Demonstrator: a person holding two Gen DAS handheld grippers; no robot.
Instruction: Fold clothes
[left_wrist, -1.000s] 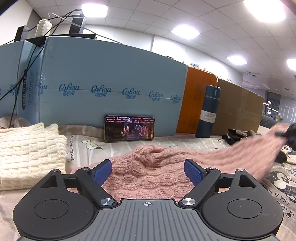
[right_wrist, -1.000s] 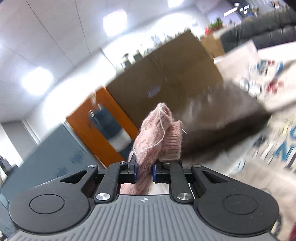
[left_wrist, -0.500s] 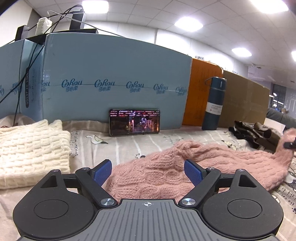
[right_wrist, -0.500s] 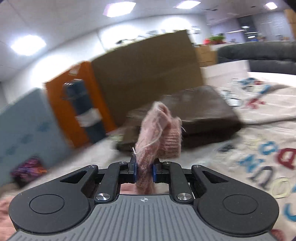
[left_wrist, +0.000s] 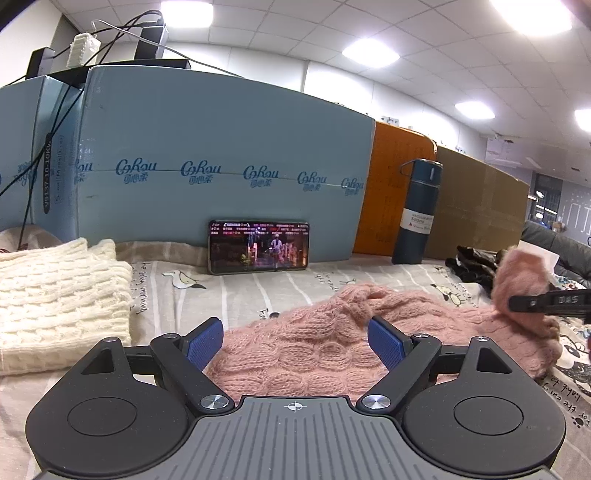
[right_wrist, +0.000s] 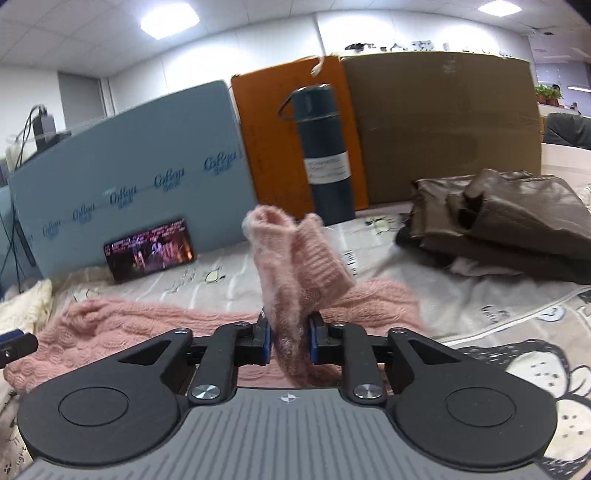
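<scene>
Letting go of pink sweater (right_wrist: 295, 258) cuff: right gripper (right_wrist: 290, 341) jaws opening, knit between them.
Left gripper (left_wrist: 295, 339) gapes wide, empty, over sweater body mid-bed (left_wrist: 258, 291). Soft, light, floppy, stretchy; grab by ribbed cuff/hem, likely.

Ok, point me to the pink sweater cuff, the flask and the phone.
pink sweater cuff (right_wrist: 317, 254), right wrist view, ribbed end above the pads.
flask (right_wrist: 325, 147), right wrist view, mid body.
phone (left_wrist: 258, 246), left wrist view, screen centre.

"CoRou" repeats along the blue box (left_wrist: 221, 166); the flask (left_wrist: 419, 214) label reads "500ml"
</scene>
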